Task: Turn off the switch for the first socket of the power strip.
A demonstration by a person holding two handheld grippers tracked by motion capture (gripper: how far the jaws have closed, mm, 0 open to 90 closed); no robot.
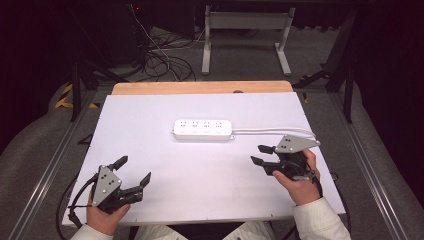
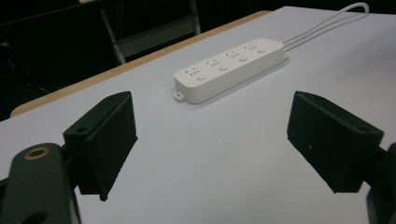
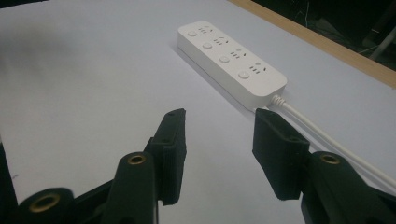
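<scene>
A white power strip [image 1: 203,129] with several sockets lies flat in the middle of the white tabletop [image 1: 200,195]. Its white cable [image 1: 272,131] runs off to the right. At the front left, a hand holds my left gripper [image 1: 134,170], open wide and empty. The left gripper view looks across bare table between the jaws of the left gripper [image 2: 212,140] to the strip [image 2: 231,67] beyond. My right gripper [image 1: 260,154] hangs right of the strip, near its cable, jaws partly apart with nothing between them. In the right gripper view the strip [image 3: 231,58] and cable [image 3: 327,140] lie just past the right gripper [image 3: 219,140].
A wooden strip [image 1: 200,88] borders the table's far edge. Beyond it on the floor stand a white metal frame [image 1: 245,35] and a tangle of cables [image 1: 160,55]. Metal rails [image 1: 50,165] run along both sides of the table.
</scene>
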